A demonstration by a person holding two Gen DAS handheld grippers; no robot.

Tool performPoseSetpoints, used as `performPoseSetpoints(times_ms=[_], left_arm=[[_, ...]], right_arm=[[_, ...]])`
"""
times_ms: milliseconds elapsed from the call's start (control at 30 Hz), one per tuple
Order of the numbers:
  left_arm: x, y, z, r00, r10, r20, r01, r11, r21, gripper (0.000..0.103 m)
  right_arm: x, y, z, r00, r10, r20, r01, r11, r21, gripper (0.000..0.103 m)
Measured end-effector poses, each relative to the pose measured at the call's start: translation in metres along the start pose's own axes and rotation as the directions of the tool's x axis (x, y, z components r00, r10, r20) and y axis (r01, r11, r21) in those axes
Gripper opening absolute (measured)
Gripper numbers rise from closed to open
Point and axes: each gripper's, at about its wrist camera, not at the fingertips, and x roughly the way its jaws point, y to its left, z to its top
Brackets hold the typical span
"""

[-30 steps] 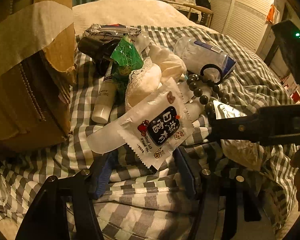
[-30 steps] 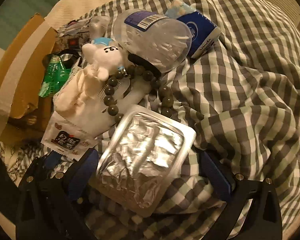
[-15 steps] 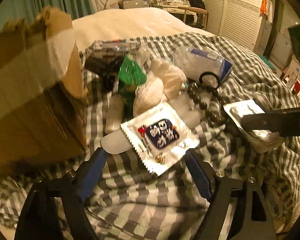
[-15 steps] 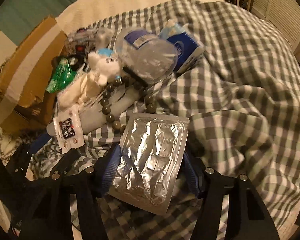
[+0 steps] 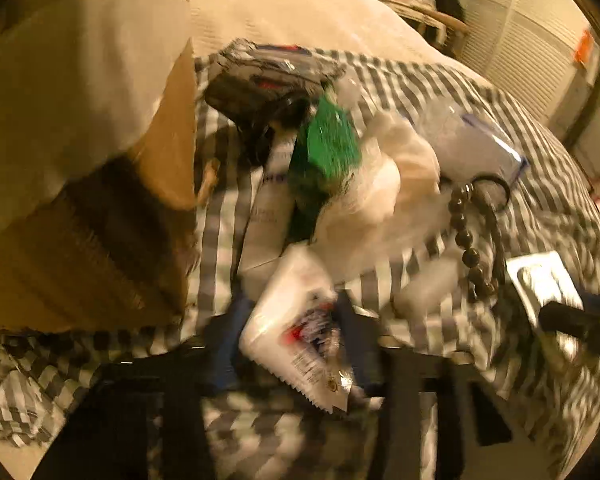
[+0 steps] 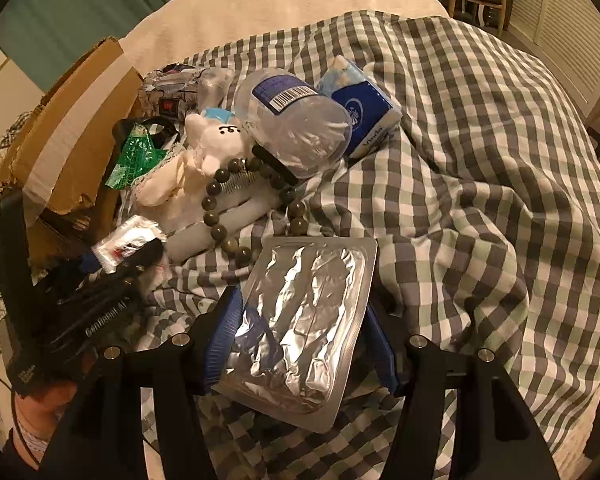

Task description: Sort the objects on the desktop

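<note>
A white printed sachet (image 5: 288,300) stands crumpled between the blue fingers of my left gripper (image 5: 294,332). The jaws are closing and their pads press its sides. This view is blurred. From the right wrist view the left gripper (image 6: 120,258) shows at the left with the sachet (image 6: 128,238) in its tips. My right gripper (image 6: 302,308) is shut on a silver foil blister pack (image 6: 308,320), held just above the checked cloth (image 6: 460,200). The pack (image 5: 540,280) also appears at the right of the left wrist view.
An open cardboard box (image 6: 72,140) stands at the left. The pile behind holds a dark bead bracelet (image 6: 236,184), a white plush toy (image 6: 220,140), a clear plastic bottle (image 6: 296,132), a blue tissue pack (image 6: 364,108), a green packet (image 5: 332,144) and a white tube (image 5: 268,216).
The left jaws first widened around the flat sachet, then closed in and crumpled it. The right jaws closed on the blister pack and raised it slightly.
</note>
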Motion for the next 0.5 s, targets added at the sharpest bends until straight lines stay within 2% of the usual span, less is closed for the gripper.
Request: performPoseSetpoints(times_ms=[133,167,300,500], left_arm=[[-0.015,0.013,-0.014,0.997,-0.071,-0.038,0.071,0.997,-0.006,0.025],[-0.019,0.017,-0.017,0.995,-0.088,-0.038,0.087,0.996,-0.016,0.019],[-0.044,0.023,-0.030,0.994,-0.105,0.006,0.105,0.994,0.005,0.005],[-0.088,0.026,-0.031,0.976,-0.211,0.059,0.210,0.977,0.020,0.004]], right_arm=[[-0.006,0.002,-0.006,1.000,-0.012,0.006,0.012,1.000,0.004,0.059],[-0.009,0.003,-0.008,1.000,-0.016,0.007,0.016,1.000,0.003,0.059],[-0.021,0.015,-0.015,0.999,-0.039,0.020,0.040,0.999,-0.011,0.059],[-0.058,0.027,-0.025,0.997,-0.023,0.071,0.022,1.000,0.003,0.059]])
